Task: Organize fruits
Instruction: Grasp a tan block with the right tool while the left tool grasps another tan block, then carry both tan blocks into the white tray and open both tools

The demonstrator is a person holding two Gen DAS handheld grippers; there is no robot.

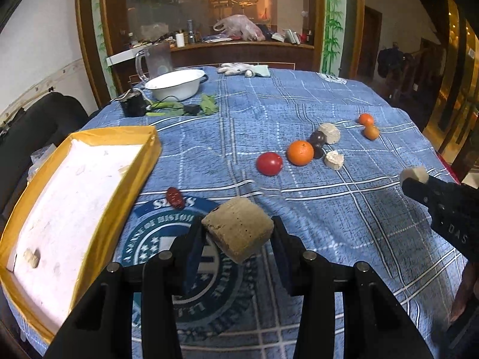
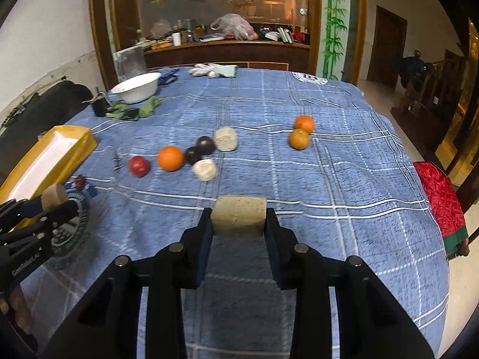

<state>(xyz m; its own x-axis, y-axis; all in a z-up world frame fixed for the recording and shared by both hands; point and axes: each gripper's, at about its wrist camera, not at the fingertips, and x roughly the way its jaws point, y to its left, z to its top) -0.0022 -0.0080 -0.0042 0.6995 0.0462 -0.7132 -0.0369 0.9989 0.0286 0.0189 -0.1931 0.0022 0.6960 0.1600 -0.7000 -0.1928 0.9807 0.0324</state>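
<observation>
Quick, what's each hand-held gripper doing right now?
Left hand-held gripper: shut on a tan block.
Right hand-held gripper: shut on a pale block.

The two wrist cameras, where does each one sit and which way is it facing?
Left wrist: on the left gripper, facing across the blue-clothed table; its fingers clamp a tan block, yellow tray at left, right gripper at right.
Right wrist: on the right gripper, facing likewise; it clamps another tan block.
Shared: large orange, red fruit, white bowl.
</observation>
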